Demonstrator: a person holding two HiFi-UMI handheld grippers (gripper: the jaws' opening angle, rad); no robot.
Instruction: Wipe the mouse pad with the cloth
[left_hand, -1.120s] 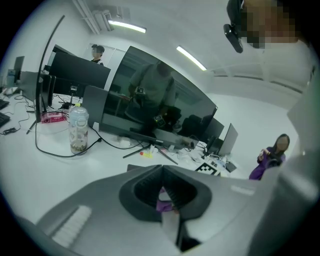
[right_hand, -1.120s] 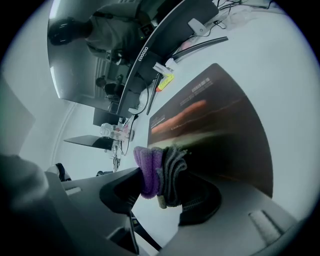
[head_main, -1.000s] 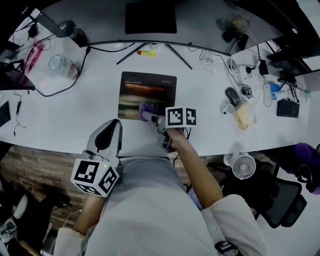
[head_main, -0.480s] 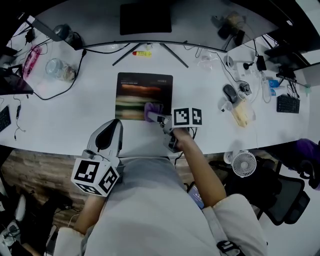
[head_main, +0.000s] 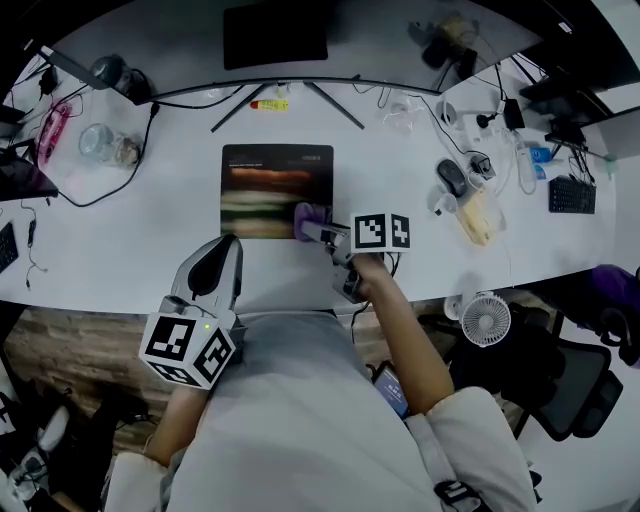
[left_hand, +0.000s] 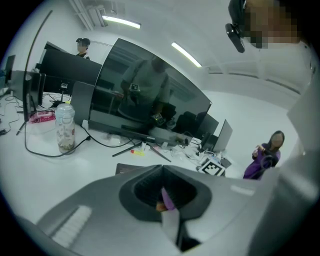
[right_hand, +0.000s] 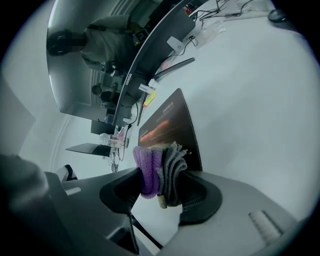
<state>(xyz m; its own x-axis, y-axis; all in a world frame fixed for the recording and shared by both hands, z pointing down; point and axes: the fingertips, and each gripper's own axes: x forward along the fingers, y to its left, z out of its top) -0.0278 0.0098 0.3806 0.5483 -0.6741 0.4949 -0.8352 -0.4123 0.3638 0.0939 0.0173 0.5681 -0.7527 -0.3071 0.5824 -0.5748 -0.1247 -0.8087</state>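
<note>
Head view: my right gripper (head_main: 318, 234) covers the near side of the cloth (head_main: 306, 215) — can't tell how much of it lies flat on the mouse pad (head_main: 270, 185). The pad's corner text is too small to read. Right gripper view: the cloth hides the pad's near end. Left gripper view: my left gripper (head_main: 230, 245) blocks the pad — only a far sliver shows.
</note>
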